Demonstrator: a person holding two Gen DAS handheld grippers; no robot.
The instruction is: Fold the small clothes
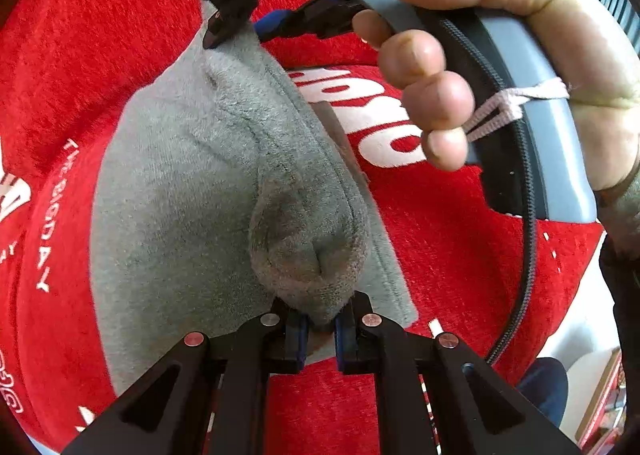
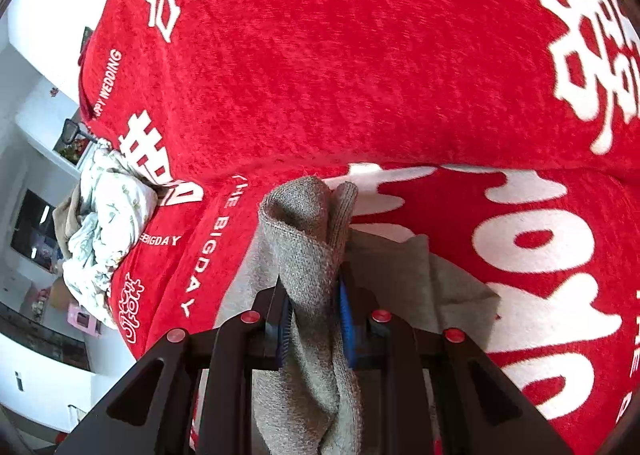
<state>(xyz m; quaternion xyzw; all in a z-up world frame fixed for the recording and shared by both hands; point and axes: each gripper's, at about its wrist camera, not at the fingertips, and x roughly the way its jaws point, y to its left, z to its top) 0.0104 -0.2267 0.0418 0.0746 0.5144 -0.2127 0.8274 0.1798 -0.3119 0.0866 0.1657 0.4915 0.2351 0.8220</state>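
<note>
A small grey fleece garment [image 1: 192, 183] lies on a red cloth with white lettering [image 1: 440, 239]. My left gripper [image 1: 320, 329] is shut on a bunched fold of it at the near edge. At the top of the left wrist view, my right gripper [image 1: 214, 29] pinches the garment's far end, with a person's hand [image 1: 480, 55] around its handle. In the right wrist view the right gripper [image 2: 314, 315] is shut on a thick bunch of the grey garment [image 2: 304, 239], which stands up between the blue pads [image 2: 346, 321] and hangs below them.
The red cloth [image 2: 360, 75] covers the whole work surface. A crumpled pile of pale printed clothes [image 2: 108, 223] sits at its left edge. Beyond that edge are white furniture and a floor with small items. A black cable [image 1: 528, 255] trails from the right handle.
</note>
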